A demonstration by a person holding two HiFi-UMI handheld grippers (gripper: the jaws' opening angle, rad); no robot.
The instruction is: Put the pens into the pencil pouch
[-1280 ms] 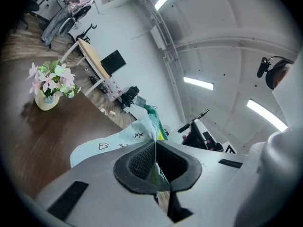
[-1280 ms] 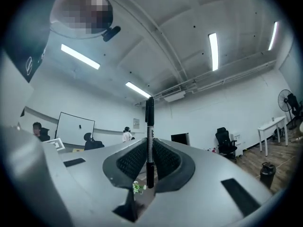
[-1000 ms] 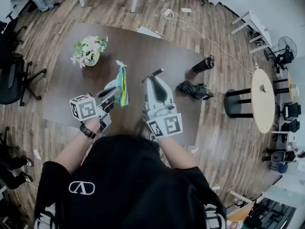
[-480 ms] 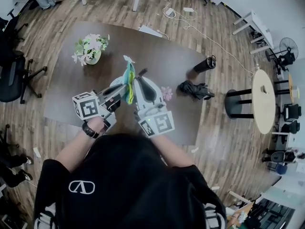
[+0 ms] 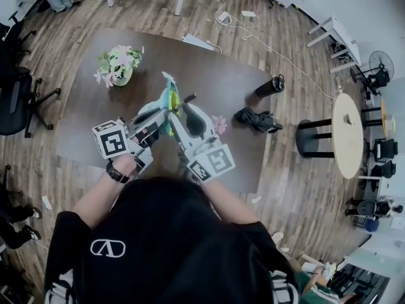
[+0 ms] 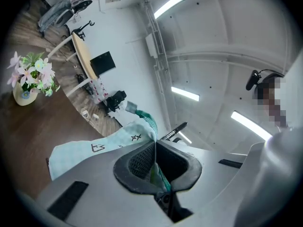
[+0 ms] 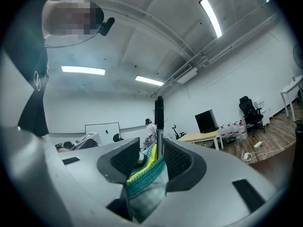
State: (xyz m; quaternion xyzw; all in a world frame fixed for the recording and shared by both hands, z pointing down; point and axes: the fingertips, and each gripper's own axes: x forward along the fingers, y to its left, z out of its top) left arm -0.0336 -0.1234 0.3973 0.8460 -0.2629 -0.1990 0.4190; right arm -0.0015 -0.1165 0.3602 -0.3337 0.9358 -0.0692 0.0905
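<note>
Insertion is the step you are on. One pen [image 7: 159,122] is going into the pencil pouch [image 5: 167,101], which you hold in the air above the desk [image 5: 215,75], between the two grippers.

Your left gripper [image 6: 154,144] has its fingers [image 6: 136,162] fully together on the pouch's pale checked cloth, close to the green zip edge. The pouch hangs from that pinch and drapes off to the left in the left gripper view.

Your right gripper [image 7: 151,154] sits close against the pouch on the other side. Its fingers [image 7: 182,161] have just been opening and now stand partly apart. Between them are two things: the pen, upright and lying against the right-hand pad, and lower down the yellow-and-teal edge of the pouch's mouth. The left-hand pad stands off with a visible gap, so I judge the pen is not pinched, only leaning there. I cannot tell how deep its lower end sits inside the pouch, because the zip edge hides it. In the head view the pen's dark top pokes out just beside the pouch.

For the next move, as I judge it, keep your left pinch firm so the mouth does not sag or fold shut. Ease your right fingers a little wider and draw that gripper straight back along its own line. Take care that neither pad drags the zip edge or carries the pen out with it. If the pen starts to ride up, nudge it down before you let go completely.
</note>
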